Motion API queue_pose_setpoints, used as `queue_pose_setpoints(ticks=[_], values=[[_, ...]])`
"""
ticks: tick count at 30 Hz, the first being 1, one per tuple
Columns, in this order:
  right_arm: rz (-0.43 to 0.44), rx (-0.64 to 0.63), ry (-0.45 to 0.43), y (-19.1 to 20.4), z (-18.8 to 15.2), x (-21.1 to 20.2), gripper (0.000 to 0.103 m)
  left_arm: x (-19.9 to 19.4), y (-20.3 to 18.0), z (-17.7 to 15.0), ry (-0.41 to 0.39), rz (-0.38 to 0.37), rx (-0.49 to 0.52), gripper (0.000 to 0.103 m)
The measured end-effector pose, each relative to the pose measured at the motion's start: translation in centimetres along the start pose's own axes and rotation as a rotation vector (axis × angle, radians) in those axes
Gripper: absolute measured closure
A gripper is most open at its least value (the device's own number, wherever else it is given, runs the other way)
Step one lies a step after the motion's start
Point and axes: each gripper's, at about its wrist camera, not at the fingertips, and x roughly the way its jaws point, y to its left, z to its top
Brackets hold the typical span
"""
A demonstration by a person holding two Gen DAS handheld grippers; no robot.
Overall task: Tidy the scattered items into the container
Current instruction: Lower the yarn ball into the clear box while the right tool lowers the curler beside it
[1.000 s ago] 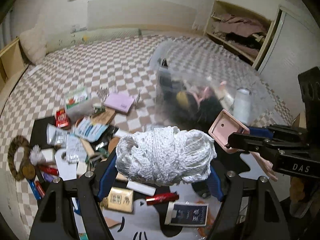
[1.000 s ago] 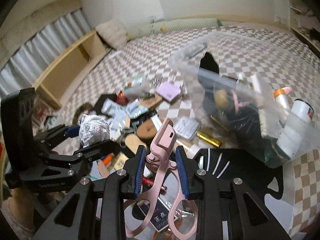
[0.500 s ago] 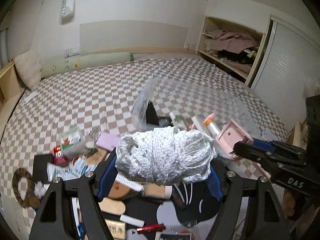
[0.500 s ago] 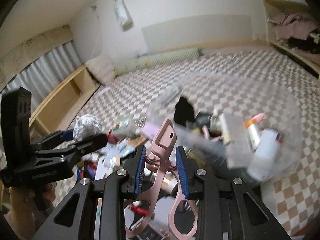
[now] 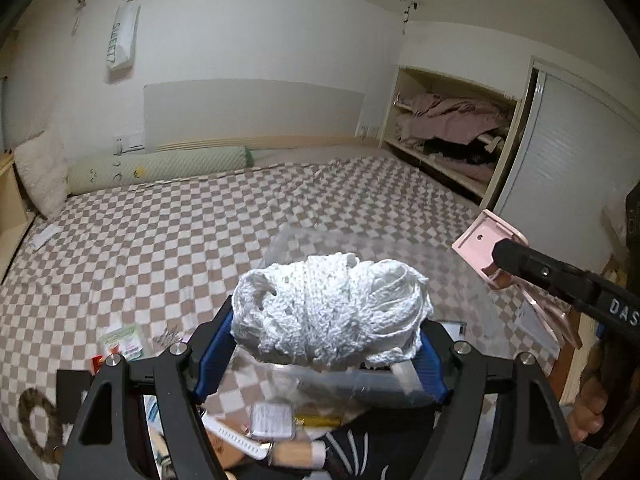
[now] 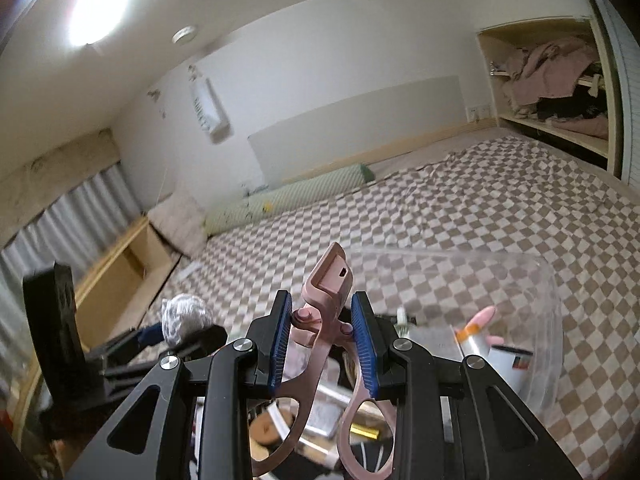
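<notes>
At the far left of the left wrist view a brown ring (image 5: 34,426) lies on the checked blanket (image 5: 140,248), and just to its right are a red packet (image 5: 97,363) and a green-and-white sachet (image 5: 123,340), part of the loose clutter that shows under the tool. In the middle, the left gripper (image 5: 326,350) stands wide, its blue pads clamped on either side of a white crochet bundle (image 5: 332,312) that fills the gap and bulges above the fingers. Behind and below the bundle sits the clear tub (image 5: 472,292), its rim blurred, with a white card (image 5: 272,420) and a pale comb (image 5: 240,438) below it in the picture. At the right edge the right gripper's black finger reaches in, holding the pink curler (image 5: 486,242), and part of a hand (image 5: 588,412) shows below it. In the right wrist view the left gripper (image 6: 192,330) shows at the left with the bundle (image 6: 185,317) in it, raised above the blanket (image 6: 460,208). In the centre the right gripper (image 6: 323,340) is drawn narrow, its pads pressed on the curler (image 6: 326,304) at the hinge, head pointing up and away, loop handles hanging toward the camera. To the right lies the tub (image 6: 554,344), holding a white bottle (image 6: 478,346) with an orange band and a pink tip. Both held things are in the air, near the tub and not in it.
</notes>
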Motion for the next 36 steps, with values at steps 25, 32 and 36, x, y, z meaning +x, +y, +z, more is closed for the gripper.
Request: queue_pose_setpoints(ticks=[25, 32, 36], values=[[-0.282, 0.082, 0.192, -8.5, -2.6, 8.9, 0.072, 12.5, -2.6, 0.4, 0.179, 0.004, 0.050, 0.026], [-0.336, 0.120, 0.265, -10.4, -4.3, 10.2, 0.072, 15.8, -2.8, -1.7, 0.272, 0.031, 0.036, 0.026], [-0.363, 0.122, 0.298, -10.8, -5.0, 11.0, 0.072, 17.1, -3.2, -2.8, 0.312, 0.048, 0.050, 0.026]])
